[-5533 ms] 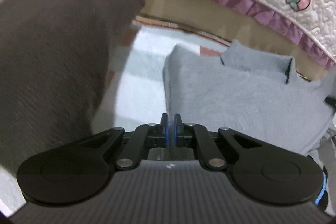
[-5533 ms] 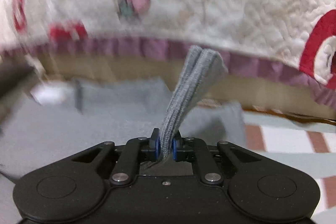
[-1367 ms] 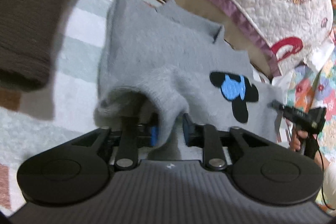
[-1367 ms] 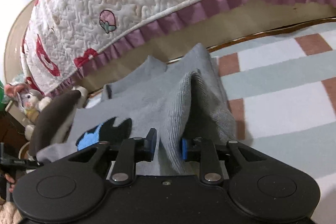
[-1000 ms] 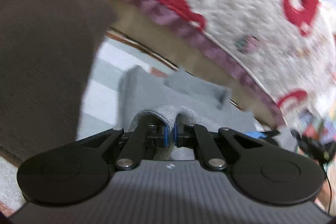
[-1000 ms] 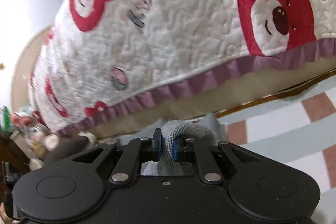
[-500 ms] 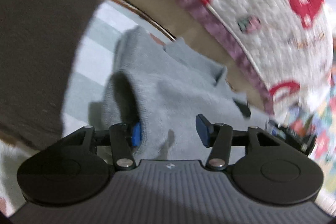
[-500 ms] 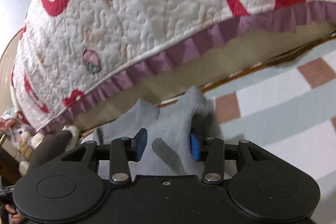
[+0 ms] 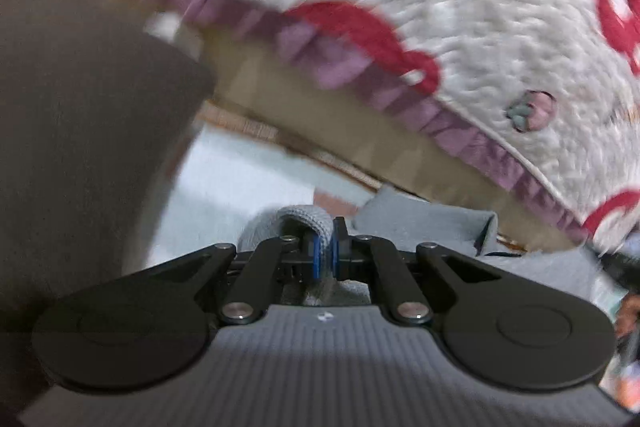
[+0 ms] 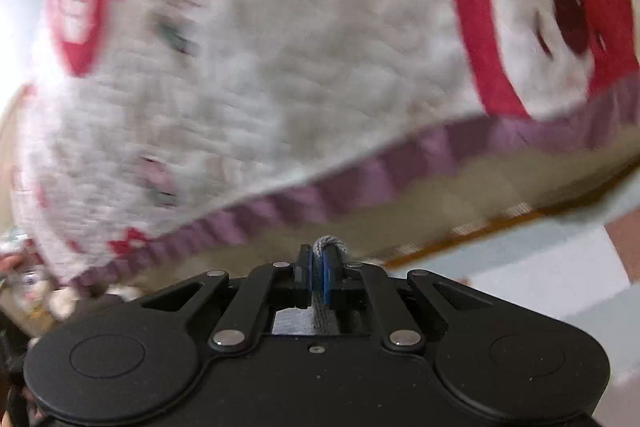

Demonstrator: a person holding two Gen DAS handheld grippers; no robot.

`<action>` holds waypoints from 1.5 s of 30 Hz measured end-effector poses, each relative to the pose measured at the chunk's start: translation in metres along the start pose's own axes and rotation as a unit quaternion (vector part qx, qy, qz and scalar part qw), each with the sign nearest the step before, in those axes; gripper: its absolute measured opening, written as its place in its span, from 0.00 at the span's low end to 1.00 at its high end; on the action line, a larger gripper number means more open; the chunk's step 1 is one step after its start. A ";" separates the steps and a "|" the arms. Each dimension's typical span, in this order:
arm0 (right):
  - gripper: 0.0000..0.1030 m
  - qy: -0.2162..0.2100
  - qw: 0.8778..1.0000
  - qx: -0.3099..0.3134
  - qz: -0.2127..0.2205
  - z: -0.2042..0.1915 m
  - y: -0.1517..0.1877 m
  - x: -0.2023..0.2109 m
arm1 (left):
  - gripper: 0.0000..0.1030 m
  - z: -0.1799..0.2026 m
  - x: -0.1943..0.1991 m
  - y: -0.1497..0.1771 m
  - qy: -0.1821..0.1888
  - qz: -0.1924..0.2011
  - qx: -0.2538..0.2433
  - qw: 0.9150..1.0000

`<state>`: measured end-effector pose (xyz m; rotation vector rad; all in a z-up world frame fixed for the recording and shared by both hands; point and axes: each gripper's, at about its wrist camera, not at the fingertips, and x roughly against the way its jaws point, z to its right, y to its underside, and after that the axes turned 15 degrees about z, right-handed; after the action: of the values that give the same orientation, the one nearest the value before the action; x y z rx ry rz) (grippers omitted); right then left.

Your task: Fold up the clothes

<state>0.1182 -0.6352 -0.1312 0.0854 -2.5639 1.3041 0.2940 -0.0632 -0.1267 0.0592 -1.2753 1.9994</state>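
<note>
Garment: the soft grey knitted sweater (image 9: 432, 223) lies on the floor in front of the bed; in the left wrist view part of it spreads out flat behind the fingers, with a folded flap near the bed base. A rolled hem of it (image 9: 308, 221) arches up over the tips of the left tool.
Left gripper (image 9: 325, 251): the black two-finger tool with blue pads is pinched tight on that grey knit fold, the fabric squeezed between the pads and bulging out to the left of them.
Right gripper (image 10: 319, 273): its black fingers with blue pads are clamped on a narrow ribbed strip of the same grey sweater (image 10: 328, 247); a small loop of knit pokes up above the tips, and the strip runs back down between the fingers toward the tool body.
Floor: the pale blue and white checked rug with brown-red squares (image 9: 240, 183) lies under the garment and reaches the bed.
Dark cloth: a large dark brown-grey fabric mass (image 9: 80, 131) fills the left of the left wrist view, close to the camera and blurred.
Bed: the white quilted bedspread with red bear motifs and a purple ruffled edge (image 10: 280, 67) hangs over a tan bed base (image 9: 360, 131) just behind the garment.
Sharpness: both views are smeared by motion.
</note>
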 end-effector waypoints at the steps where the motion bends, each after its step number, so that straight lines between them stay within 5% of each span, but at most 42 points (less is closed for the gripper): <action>1: 0.08 0.013 1.000 0.005 -0.011 0.003 0.004 -0.005 | 0.05 -0.009 -0.003 0.007 0.001 -0.007 0.011 1.000; 4: 0.15 0.032 0.999 0.018 -0.022 0.007 0.015 -0.005 | 0.06 -0.018 0.000 0.015 0.034 -0.019 0.014 0.999; 6: 0.30 0.013 0.999 -0.023 -0.027 0.014 0.017 0.002 | 0.18 -0.020 0.004 0.014 0.063 -0.032 0.050 0.996; 7: 0.45 0.004 0.999 -0.043 -0.032 0.017 0.019 0.006 | 0.34 -0.023 0.004 0.014 0.073 -0.039 0.074 0.994; 8: 0.47 -0.004 0.998 -0.049 -0.036 0.017 0.021 0.010 | 0.43 -0.025 0.004 0.014 0.083 -0.046 0.097 0.991; 11: 0.47 -0.014 0.997 -0.050 -0.053 0.015 0.026 0.019 | 0.45 -0.024 0.000 0.017 0.092 -0.074 0.110 0.987; 21: 0.47 -0.021 0.992 -0.023 -0.119 0.000 0.044 0.013 | 0.38 -0.004 0.005 0.017 0.123 -0.084 0.036 0.988; 27: 0.53 0.001 0.994 -0.044 -0.103 -0.005 0.038 -0.012 | 0.45 -0.003 0.001 0.020 0.090 -0.088 0.023 0.992; 28: 0.51 0.005 0.993 -0.050 -0.103 -0.005 0.038 -0.016 | 0.49 -0.003 -0.001 0.022 0.081 -0.091 0.021 0.992; 29: 0.29 0.008 0.993 -0.052 -0.102 -0.006 0.038 -0.021 | 0.52 -0.004 -0.003 0.024 0.072 -0.093 0.023 0.993; 30: 0.15 0.003 0.994 -0.033 -0.106 -0.011 0.038 -0.024 | 0.52 -0.004 -0.006 0.026 0.070 -0.092 0.026 0.993; 31: 0.15 -0.012 0.994 -0.015 -0.106 -0.017 0.038 -0.024 | 0.43 -0.004 -0.009 0.027 0.070 -0.088 0.028 0.993; 32: 0.15 -0.030 0.995 0.002 -0.095 -0.023 0.035 -0.022 | 0.10 -0.002 -0.012 0.027 0.070 -0.083 0.025 0.994; 36: 0.14 -0.073 0.996 0.007 -0.046 -0.037 0.004 -0.016 | 0.11 0.018 -0.014 -0.007 0.081 -0.036 0.002 0.996; 39: 0.14 -0.055 0.997 0.023 -0.058 -0.037 0.001 -0.029 | 0.10 0.026 -0.019 -0.038 0.068 0.005 -0.014 0.998; 45: 0.14 -0.019 0.995 0.054 -0.080 -0.037 -0.005 -0.055 | 0.10 0.019 -0.057 -0.002 0.017 -0.020 -0.074 0.997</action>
<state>0.1793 -0.6119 -0.1208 0.3333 -2.4582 1.3896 0.3301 -0.1097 -0.1390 -0.0203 -1.3867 1.8593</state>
